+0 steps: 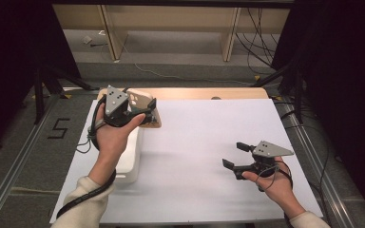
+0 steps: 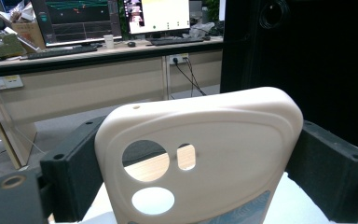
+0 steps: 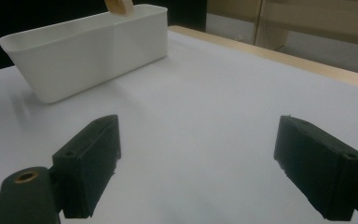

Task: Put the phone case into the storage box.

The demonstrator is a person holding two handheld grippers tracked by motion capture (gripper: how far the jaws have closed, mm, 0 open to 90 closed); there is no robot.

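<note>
Now, left gripper (image 1: 140, 111): clamps cream phone case (image 2: 200, 154), upper left (above white bin (image 1: 130, 161)).
Right gripper (image 1: 235, 156): jaws wide, nothing between, lower right.

Grey floor (image 1: 24, 156), wooden desks (image 2: 74, 84)

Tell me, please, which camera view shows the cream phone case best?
The left gripper view: the phone case stands close up between that tool's jaws, its camera cutouts plain. The high view shows it small, partly behind the left tool.
</note>
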